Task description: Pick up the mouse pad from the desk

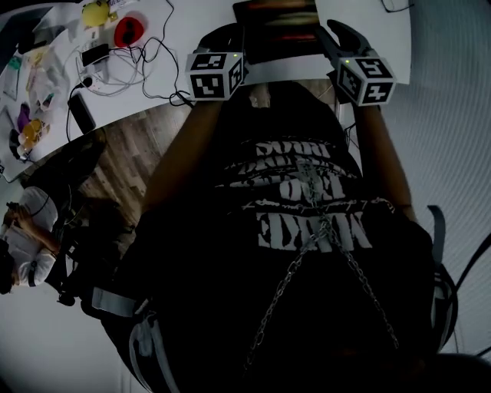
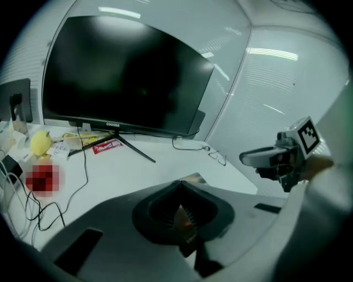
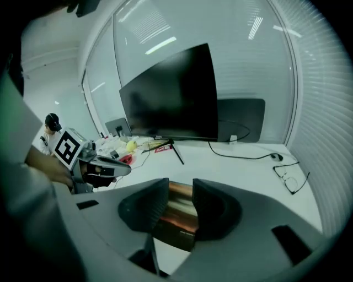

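The mouse pad (image 1: 276, 31), dark with orange-red stripes, lies flat on the white desk (image 1: 169, 69) near its front edge, between my two grippers. My left gripper (image 2: 180, 187) is shut with its tips met over the pad's left part; a sliver of the pad (image 2: 193, 178) shows past them. My right gripper (image 3: 180, 190) is open, and the pad (image 3: 177, 212) shows in the gap between its jaws, with neither pad pressing on it. In the head view both marker cubes (image 1: 215, 74) (image 1: 367, 80) hang at the desk's edge.
A large dark monitor (image 2: 127, 77) stands behind the pad on a thin-legged stand. Glasses (image 3: 291, 176) and a cable lie to the right. Cables, a red object (image 1: 129, 31) and a yellow one (image 1: 96, 13) clutter the left. A person (image 1: 27, 230) sits at far left.
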Demonstrator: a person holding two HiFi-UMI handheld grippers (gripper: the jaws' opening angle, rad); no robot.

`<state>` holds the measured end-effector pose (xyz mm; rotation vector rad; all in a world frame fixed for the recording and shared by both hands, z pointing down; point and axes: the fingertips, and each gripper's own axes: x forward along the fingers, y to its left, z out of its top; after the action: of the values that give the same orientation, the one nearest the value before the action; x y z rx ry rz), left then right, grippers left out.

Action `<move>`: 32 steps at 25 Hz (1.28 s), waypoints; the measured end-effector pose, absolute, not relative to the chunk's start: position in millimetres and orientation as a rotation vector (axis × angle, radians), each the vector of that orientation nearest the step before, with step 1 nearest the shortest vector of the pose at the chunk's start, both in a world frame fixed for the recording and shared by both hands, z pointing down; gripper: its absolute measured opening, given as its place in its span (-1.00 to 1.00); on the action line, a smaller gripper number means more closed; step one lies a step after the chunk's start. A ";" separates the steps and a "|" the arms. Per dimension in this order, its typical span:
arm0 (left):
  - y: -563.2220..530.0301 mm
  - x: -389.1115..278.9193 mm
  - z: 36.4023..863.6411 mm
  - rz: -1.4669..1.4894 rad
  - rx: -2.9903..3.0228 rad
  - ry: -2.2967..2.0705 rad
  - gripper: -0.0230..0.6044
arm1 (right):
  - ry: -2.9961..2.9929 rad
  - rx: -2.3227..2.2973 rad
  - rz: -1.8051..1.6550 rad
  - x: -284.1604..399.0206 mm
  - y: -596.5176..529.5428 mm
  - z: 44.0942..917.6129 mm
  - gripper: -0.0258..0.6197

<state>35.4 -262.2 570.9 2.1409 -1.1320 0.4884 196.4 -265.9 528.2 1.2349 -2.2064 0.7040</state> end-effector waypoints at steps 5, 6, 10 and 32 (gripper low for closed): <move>-270.5 54.0 648.5 0.659 1.978 -1.126 -0.67 | -2.122 1.083 0.814 214.2 -286.3 593.9 -0.36; -270.1 54.5 662.1 0.684 1.939 -1.128 -0.58 | -2.103 1.059 0.819 217.2 -290.7 607.2 -0.32; -268.9 51.2 700.4 0.809 1.823 -1.195 -0.51 | -2.002 0.989 0.839 230.7 -307.2 657.4 -0.29; -267.6 72.8 720.8 0.969 1.838 -1.166 -0.81 | -1.895 0.868 0.777 218.3 -291.7 697.6 -0.80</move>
<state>72.8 -267.6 720.8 1.8381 -1.1665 0.9694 218.3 -291.7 697.6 0.8680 -1.8950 0.7766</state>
